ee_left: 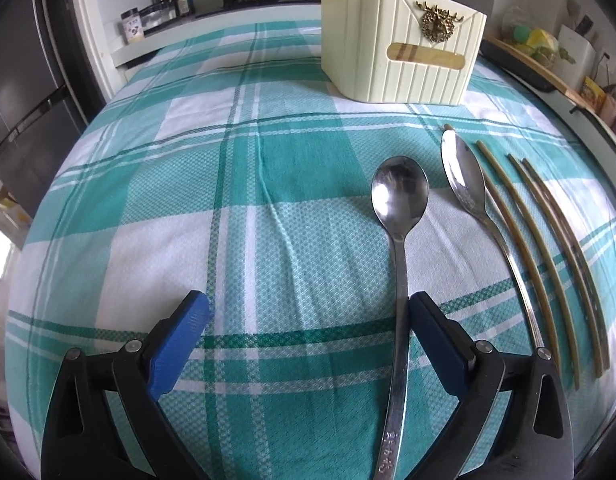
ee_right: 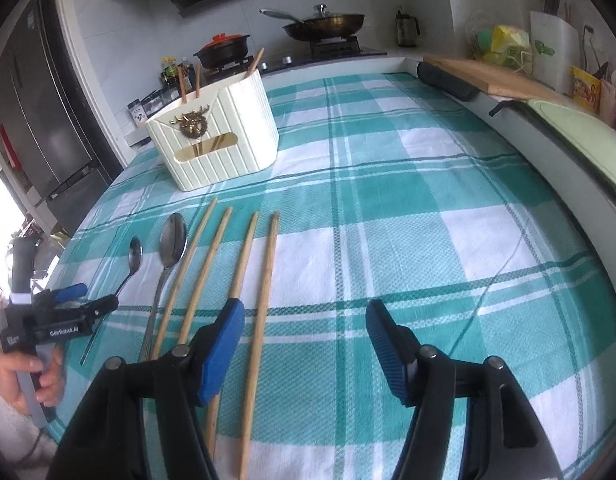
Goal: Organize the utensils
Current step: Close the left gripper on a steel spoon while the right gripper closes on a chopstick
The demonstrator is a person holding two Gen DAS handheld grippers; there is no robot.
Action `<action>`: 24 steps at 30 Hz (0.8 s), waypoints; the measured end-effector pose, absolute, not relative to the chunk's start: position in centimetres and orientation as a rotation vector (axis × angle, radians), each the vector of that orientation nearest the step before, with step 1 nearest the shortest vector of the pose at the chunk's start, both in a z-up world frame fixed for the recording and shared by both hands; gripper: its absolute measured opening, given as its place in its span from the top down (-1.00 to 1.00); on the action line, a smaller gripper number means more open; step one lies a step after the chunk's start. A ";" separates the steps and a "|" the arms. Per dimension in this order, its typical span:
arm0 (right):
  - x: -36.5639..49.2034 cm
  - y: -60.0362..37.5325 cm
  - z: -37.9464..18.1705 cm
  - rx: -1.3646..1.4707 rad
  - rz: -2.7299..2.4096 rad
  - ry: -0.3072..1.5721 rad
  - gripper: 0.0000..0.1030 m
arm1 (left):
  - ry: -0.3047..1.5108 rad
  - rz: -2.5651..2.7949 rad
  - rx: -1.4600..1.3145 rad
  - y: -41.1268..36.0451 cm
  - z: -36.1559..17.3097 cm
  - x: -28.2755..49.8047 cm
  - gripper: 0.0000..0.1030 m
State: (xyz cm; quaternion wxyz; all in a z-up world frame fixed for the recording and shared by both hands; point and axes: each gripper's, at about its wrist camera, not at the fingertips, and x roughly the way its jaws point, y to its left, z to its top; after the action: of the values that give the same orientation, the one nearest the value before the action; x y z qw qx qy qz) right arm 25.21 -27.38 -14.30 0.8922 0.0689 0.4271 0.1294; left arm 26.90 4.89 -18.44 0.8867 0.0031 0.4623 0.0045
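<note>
Two steel spoons lie on the checked tablecloth: a rounder spoon [ee_left: 400, 196] [ee_right: 135, 254] and a longer spoon [ee_left: 464, 176] [ee_right: 173, 240]. Several wooden chopsticks [ee_left: 540, 248] [ee_right: 264, 280] lie to their right. A cream utensil holder [ee_left: 400, 56] [ee_right: 216, 136] with a brass stag badge stands farther back with chopsticks in it. My left gripper [ee_left: 308, 312] [ee_right: 88, 298] is open, and the rounder spoon's handle lies just inside its right finger. My right gripper [ee_right: 304, 316] is open above the rightmost chopstick, its left finger over the neighbouring chopstick.
A stove with a black pot [ee_right: 224, 50] and a pan [ee_right: 328, 24] stands behind the table. Spice jars [ee_left: 164, 8] sit at the back left. A cutting board [ee_right: 488, 76] and bags line the right counter. A dark fridge [ee_right: 40, 112] is on the left.
</note>
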 end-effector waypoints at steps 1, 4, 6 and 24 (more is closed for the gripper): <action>26.1 -27.0 -14.6 0.145 0.289 0.913 -0.08 | 0.960 0.010 0.004 4.9 -18.4 26.9 -0.95; 28.3 -25.0 -15.2 0.102 0.358 0.975 0.11 | 0.957 0.011 0.004 4.9 -18.5 26.8 -0.96; 29.4 -23.3 -15.7 0.029 0.369 1.004 0.28 | 0.958 0.011 0.006 4.9 -18.5 26.8 -0.96; 30.4 -22.1 -16.3 -0.195 0.334 1.108 0.26 | 1.016 -0.115 0.100 1.9 -18.0 31.4 -0.87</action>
State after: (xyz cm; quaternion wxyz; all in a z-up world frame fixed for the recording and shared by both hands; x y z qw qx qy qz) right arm 30.35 -22.08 -16.28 0.8326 -0.0920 0.5229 0.1574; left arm 31.40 1.92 -17.96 0.8710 0.0477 0.4859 -0.0552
